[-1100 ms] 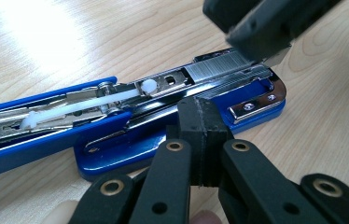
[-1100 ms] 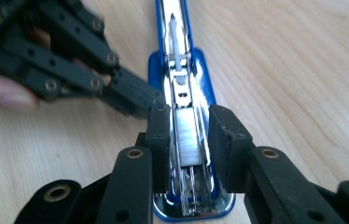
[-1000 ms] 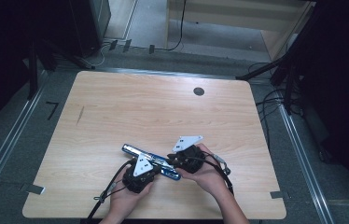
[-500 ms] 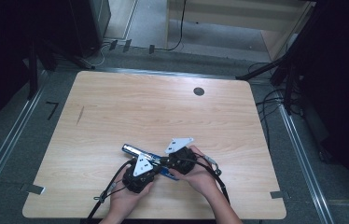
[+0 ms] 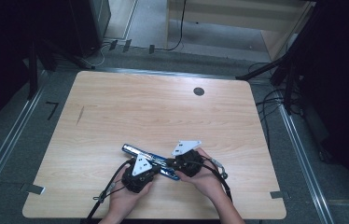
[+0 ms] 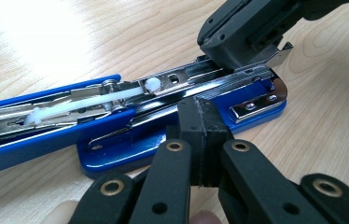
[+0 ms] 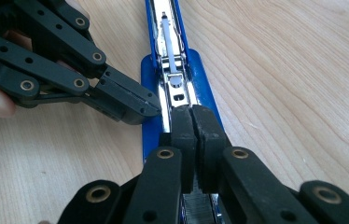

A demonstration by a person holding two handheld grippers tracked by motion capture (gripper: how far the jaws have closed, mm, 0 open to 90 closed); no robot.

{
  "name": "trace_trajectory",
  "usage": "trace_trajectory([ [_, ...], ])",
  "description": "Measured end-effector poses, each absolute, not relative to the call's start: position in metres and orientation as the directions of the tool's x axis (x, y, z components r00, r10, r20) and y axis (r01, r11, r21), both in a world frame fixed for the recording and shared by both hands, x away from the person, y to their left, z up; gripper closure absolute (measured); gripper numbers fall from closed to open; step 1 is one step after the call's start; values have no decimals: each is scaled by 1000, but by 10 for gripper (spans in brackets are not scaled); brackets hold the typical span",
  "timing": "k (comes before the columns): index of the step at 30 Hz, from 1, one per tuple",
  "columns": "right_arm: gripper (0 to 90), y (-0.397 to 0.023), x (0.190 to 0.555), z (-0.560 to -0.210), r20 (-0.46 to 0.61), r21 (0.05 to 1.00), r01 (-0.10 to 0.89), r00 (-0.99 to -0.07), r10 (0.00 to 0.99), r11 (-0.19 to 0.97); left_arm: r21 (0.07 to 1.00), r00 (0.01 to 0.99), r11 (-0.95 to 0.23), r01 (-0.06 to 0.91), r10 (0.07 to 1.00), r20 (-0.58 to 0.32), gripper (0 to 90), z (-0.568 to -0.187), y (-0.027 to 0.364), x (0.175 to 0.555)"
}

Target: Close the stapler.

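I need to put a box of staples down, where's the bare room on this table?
The table is bare across its whole far half, from the far edge by the round dark grommet down to the opened blue stapler. The near left and right corners are bare too. It is crowded near the middle, where the left gripper and right gripper meet the stapler.

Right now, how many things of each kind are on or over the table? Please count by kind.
Blue stapler, swung open: 1
Grippers, left gripper and right gripper, both shut: 2
Round dark grommet in the table: 1
Total: 4
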State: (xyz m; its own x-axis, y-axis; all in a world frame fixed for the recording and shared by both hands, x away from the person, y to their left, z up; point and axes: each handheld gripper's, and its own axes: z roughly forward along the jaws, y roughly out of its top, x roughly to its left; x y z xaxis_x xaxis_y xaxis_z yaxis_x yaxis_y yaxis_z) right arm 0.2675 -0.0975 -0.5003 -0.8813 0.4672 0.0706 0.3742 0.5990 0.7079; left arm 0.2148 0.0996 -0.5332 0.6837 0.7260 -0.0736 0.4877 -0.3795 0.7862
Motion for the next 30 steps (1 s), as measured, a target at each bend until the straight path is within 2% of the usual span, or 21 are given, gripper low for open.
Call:
trace_trajectory([
  [10, 900, -98, 268, -493, 80, 733, 377, -875, 478, 566, 787, 660, -318, 529, 736, -147, 900, -528, 114, 218],
  [12, 900, -97, 269, -491, 81, 738, 375, -875, 477, 561, 783, 658, -337, 523, 744, -119, 900, -526, 118, 219],
  [19, 900, -89, 270, -487, 77, 741, 372, -874, 480, 559, 771, 606, -279, 572, 778, -168, 900, -523, 144, 228],
  [30, 900, -68, 278, -483, 89, 753, 372, -875, 475, 544, 725, 534, -263, 636, 829, -167, 900, -529, 173, 238],
])
